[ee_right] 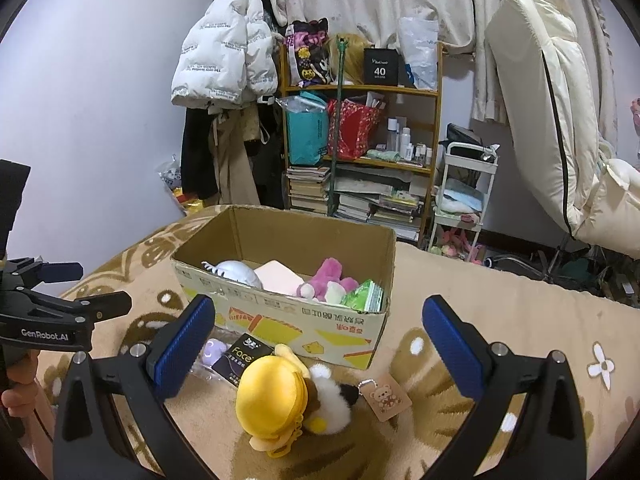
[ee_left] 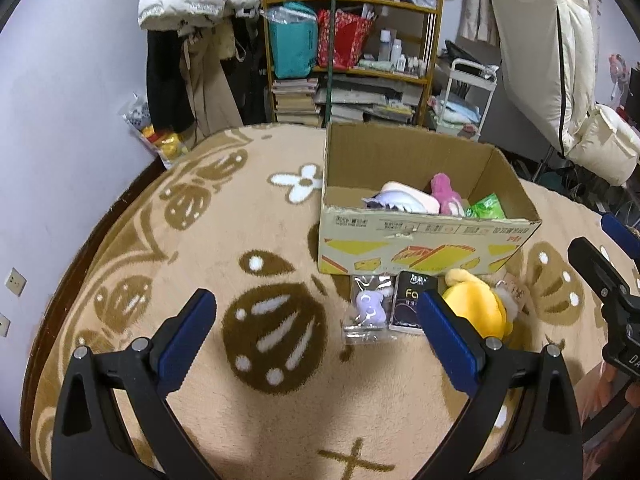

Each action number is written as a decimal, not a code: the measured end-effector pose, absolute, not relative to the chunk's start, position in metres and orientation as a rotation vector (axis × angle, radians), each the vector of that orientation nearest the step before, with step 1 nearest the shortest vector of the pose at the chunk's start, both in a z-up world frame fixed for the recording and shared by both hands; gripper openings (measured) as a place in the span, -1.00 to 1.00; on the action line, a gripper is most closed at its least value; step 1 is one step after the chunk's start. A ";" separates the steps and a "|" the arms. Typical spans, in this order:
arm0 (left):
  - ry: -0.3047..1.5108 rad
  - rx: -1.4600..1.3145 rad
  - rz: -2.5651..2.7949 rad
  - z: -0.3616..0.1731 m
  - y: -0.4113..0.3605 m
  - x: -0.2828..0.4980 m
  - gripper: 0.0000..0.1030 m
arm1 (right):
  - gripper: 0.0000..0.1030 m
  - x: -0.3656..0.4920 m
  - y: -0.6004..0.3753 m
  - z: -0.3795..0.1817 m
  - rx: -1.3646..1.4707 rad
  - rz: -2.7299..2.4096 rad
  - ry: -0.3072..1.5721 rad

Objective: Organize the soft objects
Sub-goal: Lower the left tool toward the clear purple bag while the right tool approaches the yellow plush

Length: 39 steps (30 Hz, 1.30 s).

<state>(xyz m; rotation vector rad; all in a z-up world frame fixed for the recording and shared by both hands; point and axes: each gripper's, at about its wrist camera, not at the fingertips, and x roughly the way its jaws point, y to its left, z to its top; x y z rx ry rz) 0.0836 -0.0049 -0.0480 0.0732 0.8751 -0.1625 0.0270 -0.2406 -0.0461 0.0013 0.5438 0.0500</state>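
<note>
On the patterned beige blanket [ee_left: 200,240] stands an open cardboard box [ee_right: 296,320] already holding a pink plush [ee_right: 328,278], a white-and-lilac soft item [ee_right: 236,272], a pale pink pad [ee_right: 278,276] and a green packet [ee_right: 362,296]. Just in front of the box lie a yellow plush toy [ee_right: 272,396] with a paper tag [ee_right: 386,398], a black "Face" packet [ee_right: 240,358] and a bagged lilac toy [ee_left: 370,310] (side by side, close together). The left tongs [ee_left: 316,316] and the right tongs [ee_right: 318,320] both gape wide and hold nothing, the right ones above the yellow plush.
</note>
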 end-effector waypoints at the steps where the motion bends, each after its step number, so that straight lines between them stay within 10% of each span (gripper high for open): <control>1: 0.893 0.069 -0.169 -0.051 -0.005 0.086 0.93 | 1.00 0.028 -0.241 -0.048 0.001 0.041 0.550; 39: 1.213 0.166 -0.172 -0.130 -0.035 0.123 0.93 | 1.00 0.082 -0.247 -0.110 0.077 0.065 0.896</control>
